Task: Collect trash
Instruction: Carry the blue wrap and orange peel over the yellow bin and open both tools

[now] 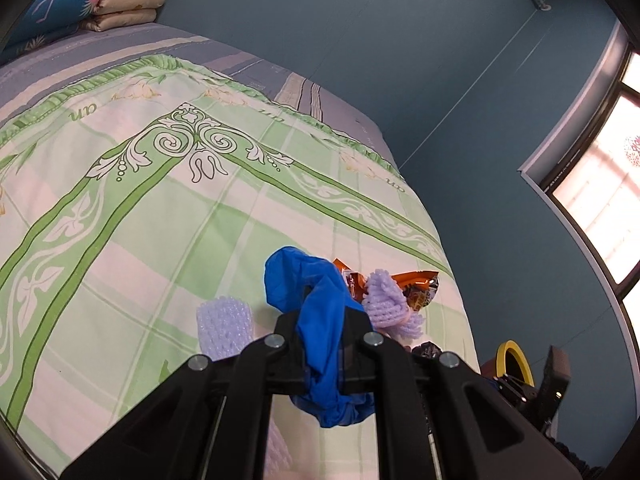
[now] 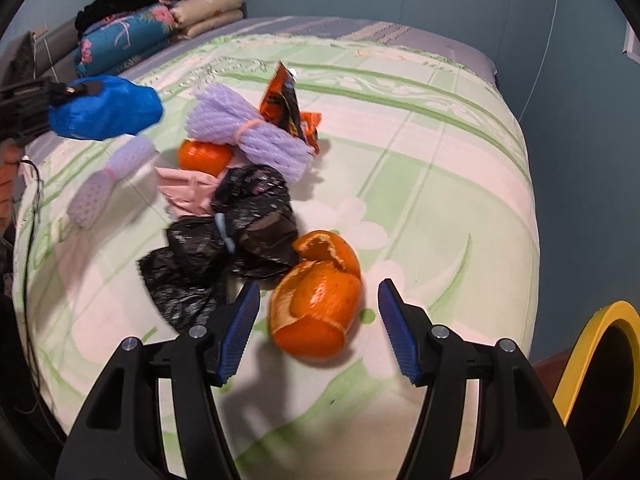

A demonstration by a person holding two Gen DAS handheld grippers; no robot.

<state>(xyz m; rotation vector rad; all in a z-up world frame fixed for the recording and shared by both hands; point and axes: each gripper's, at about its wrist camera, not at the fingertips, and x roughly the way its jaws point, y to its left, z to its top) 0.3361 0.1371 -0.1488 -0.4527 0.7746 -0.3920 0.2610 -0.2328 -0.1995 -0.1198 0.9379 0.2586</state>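
Blue plastic bag (image 1: 320,320) is clamped in your left gripper (image 1: 324,344); your right gripper (image 2: 316,320) gapes around orange peel (image 2: 316,308), which may crumble or slip.

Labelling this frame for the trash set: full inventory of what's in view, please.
blue glove: 1, blue, clamped in left gripper
orange peel: 1, orange, between the right gripper's open jaws
black plastic bag: 1, black, left of peel
foam fruit nets: 2, lilac, mid-bed
snack wrapper: 1, orange-black, behind larger net
whole orange: 1, orange, under larger net
pink bag: 1, pink, beside black bag
bin: 1, yellow rim, right of bed
bed cover: 1, green-white
folded bedding: stack, head of bed
left gripper: shut
right gripper: open
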